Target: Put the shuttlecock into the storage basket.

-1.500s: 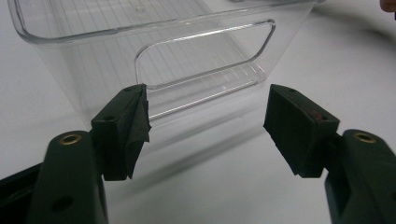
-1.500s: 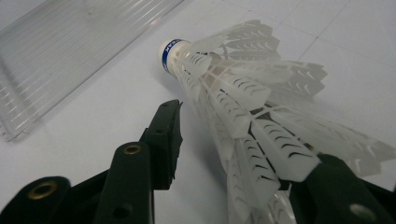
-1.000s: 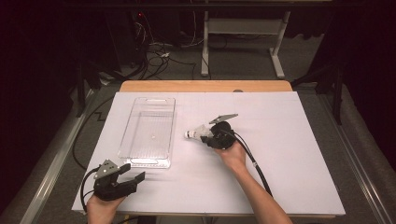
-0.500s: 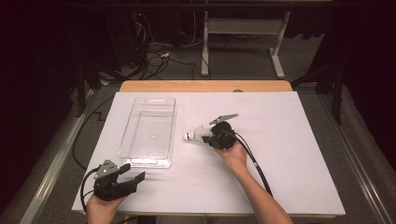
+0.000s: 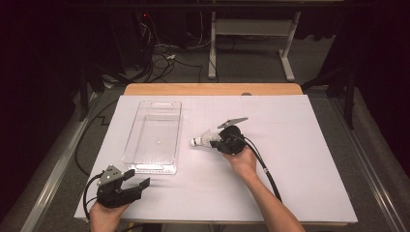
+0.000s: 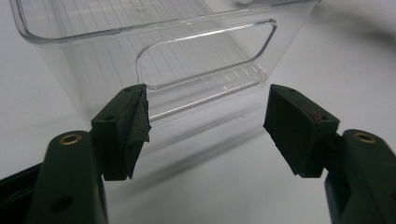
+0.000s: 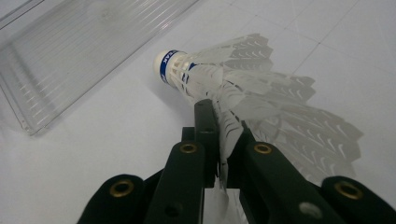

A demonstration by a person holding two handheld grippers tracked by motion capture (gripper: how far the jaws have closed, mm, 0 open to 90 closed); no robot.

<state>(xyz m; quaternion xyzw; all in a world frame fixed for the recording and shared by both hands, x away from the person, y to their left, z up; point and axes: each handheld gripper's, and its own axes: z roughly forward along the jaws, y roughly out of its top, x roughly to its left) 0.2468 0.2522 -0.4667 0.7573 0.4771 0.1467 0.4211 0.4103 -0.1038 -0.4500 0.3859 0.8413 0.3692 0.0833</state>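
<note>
Shuttlecock (image 7: 219, 79) lay on white worktop (image 5: 300, 159) beside clear tray (image 5: 153, 135); your right tongs (image 7: 219, 135) had just closed, pinching its feathers. Your left tongs (image 6: 205, 126) gaped wide, empty.

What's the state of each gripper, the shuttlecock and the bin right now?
right gripper: jaws have just been closing, now shut on the shuttlecock's feather skirt.
shuttlecock: pinched by the feathers, cork end pointing toward the bin.
left gripper: open, nothing between the jaws, facing the bin's handle cutout.
clear plastic bin: upright on the table, nothing in it.
</note>
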